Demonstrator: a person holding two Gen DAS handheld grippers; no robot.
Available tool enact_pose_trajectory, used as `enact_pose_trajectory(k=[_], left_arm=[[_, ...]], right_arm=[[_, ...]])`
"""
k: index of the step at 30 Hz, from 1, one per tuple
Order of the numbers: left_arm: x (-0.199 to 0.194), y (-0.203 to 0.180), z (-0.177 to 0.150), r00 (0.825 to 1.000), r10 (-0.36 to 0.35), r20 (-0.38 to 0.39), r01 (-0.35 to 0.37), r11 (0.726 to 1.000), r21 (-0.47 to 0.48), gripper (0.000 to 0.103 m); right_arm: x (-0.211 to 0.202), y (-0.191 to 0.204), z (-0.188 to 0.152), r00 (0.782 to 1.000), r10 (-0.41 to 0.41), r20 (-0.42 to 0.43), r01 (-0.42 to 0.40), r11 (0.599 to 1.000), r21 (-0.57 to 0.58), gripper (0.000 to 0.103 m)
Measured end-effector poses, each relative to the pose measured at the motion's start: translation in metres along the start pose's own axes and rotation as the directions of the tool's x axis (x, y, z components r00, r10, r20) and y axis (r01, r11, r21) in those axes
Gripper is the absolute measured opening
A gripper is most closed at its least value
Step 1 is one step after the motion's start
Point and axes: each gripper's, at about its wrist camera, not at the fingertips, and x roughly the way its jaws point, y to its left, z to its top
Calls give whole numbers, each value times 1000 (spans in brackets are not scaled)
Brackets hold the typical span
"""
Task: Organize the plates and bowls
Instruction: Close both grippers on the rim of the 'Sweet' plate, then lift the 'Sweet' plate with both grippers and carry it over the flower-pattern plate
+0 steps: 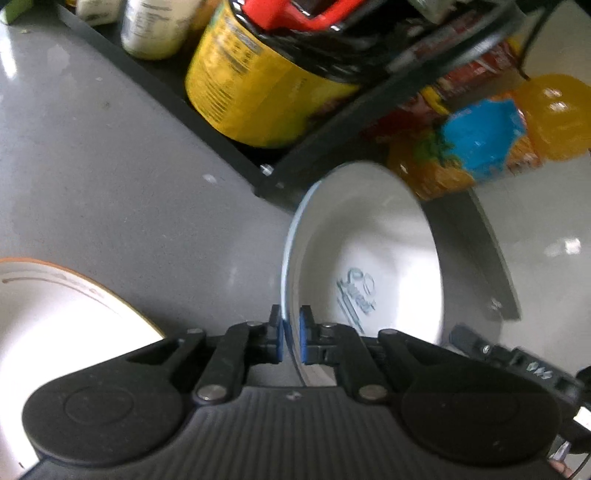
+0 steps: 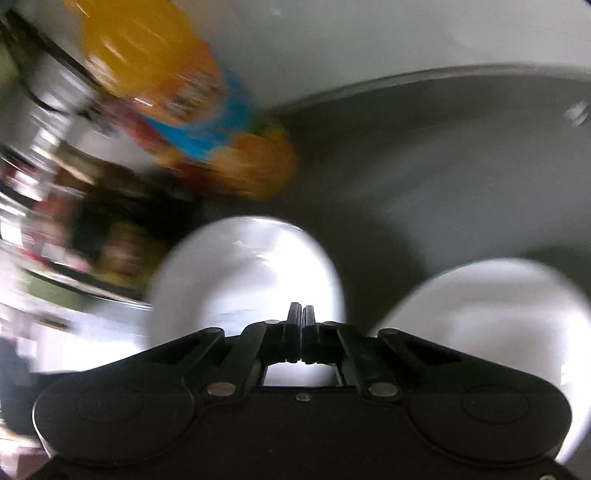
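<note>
The left claw (image 1: 291,338) pinches the rim of a white bowl (image 1: 369,258), one blue pad (image 1: 305,341) inside the rim and the other outside. The bowl is tipped on edge, its opening facing 3 o'clock, with blue script printed on its inner bottom. It hangs over the grey table (image 1: 110,166), near the table's curved edge. At 8 o'clock in the left wrist view, a white plate (image 1: 55,314) with a brown rim lies flat on the table. At 12 o'clock a dark shelf frame (image 1: 207,122) holds a yellow tub (image 1: 255,85) with a black lid and a pale bottle (image 1: 155,26). At 2 o'clock stands an orange drink bottle (image 1: 491,136) with a blue label.

The right wrist view is badly blurred. The right claw (image 2: 302,332) is pressed together with nothing visible between its fingers. Beyond it, at 12 o'clock, sits one white dish (image 2: 251,273), and a second white dish (image 2: 498,317) lies at 3 o'clock, both on the table; whether they are bowls or plates I cannot tell.
</note>
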Motion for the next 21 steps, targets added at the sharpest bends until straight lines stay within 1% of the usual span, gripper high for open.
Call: enact_pose_trajectory(k=[1, 2, 4, 6, 8, 10, 14, 16, 18, 21], left_arm=[[-1, -3, -1, 1000, -10, -5, 10, 1000, 23, 4], [-1, -6, -2, 1000, -13, -12, 14, 999, 43, 5], [5, -9, -3, 999, 18, -40, -16, 999, 51, 5], [10, -5, -4, 999, 29, -42, -27, 999, 37, 5], [10, -2, -3, 999, 21, -38, -19, 999, 41, 5], [10, -1, -1, 999, 28, -42, -26, 999, 47, 5], [12, 0, 4, 999, 37, -34, -35, 999, 32, 5], [13, 1, 6, 999, 42, -29, -41, 999, 30, 5], [15, 1, 5, 999, 46, -28, -45, 999, 21, 5], [16, 7, 4, 999, 38, -26, -38, 999, -8, 5]], right_arm=[[-5, 5, -2, 999, 42, 14, -42, 999, -3, 0], [-7, 19, -4, 1000, 19, 10, -18, 998, -59, 0], [-6, 32, -8, 1000, -17, 14, 18, 995, -102, 0], [-4, 35, -10, 999, -9, 31, 11, 997, -75, 0], [-1, 31, -10, 998, -47, 43, 49, 998, -43, 0], [2, 26, -10, 997, -72, 39, 73, 997, -39, 1], [5, 11, -9, 988, -148, 45, 148, 989, -3, 12], [6, 5, -6, 986, -164, 44, 164, 987, 0, 25], [10, -2, -3, 984, -176, 31, 176, 984, -4, 28], [19, -9, 1, 985, -171, 5, 171, 985, 11, 29]])
